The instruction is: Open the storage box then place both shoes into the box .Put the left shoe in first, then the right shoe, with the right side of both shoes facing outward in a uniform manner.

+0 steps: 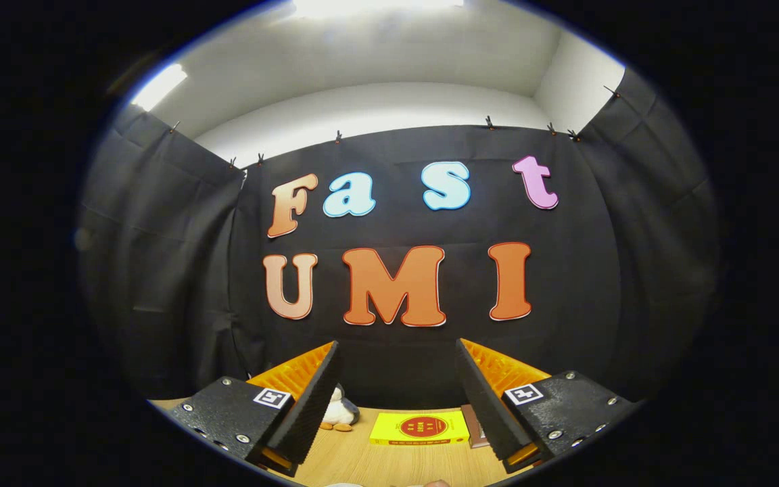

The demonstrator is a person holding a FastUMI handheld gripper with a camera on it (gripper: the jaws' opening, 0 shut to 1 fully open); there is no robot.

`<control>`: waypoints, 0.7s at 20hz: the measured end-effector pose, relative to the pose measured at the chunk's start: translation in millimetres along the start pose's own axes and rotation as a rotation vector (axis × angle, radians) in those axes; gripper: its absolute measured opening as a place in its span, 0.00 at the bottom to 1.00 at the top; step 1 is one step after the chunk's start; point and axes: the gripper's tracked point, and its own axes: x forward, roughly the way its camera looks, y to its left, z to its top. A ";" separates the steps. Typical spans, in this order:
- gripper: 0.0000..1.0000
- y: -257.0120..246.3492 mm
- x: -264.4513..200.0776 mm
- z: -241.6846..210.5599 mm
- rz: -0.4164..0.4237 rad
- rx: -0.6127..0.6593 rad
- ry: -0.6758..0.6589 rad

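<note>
The gripper point(399, 399) hung with its fingers spread wide and nothing between them, above a pale wooden worktop point(376, 463). Beyond the fingers lay a flat yellow box point(420, 428), with a small white penguin toy point(339, 411) beside the left finger.

A light wooden table point(362, 460) carries a yellow box point(420, 428) lying flat. Beside it sits a small penguin toy point(339, 411), and a brown book point(476, 427) touches the box's other end.
</note>
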 end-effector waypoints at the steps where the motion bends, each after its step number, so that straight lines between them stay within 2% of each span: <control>1: 0.99 1.6 0.4 -0.7 0.004 0.006 0.000; 5: 0.99 17.1 2.1 -22.1 0.037 0.035 0.055; 11: 0.99 61.6 -3.4 -76.0 0.137 0.141 0.227; 14: 0.98 84.7 -6.8 -106.6 0.191 0.144 0.314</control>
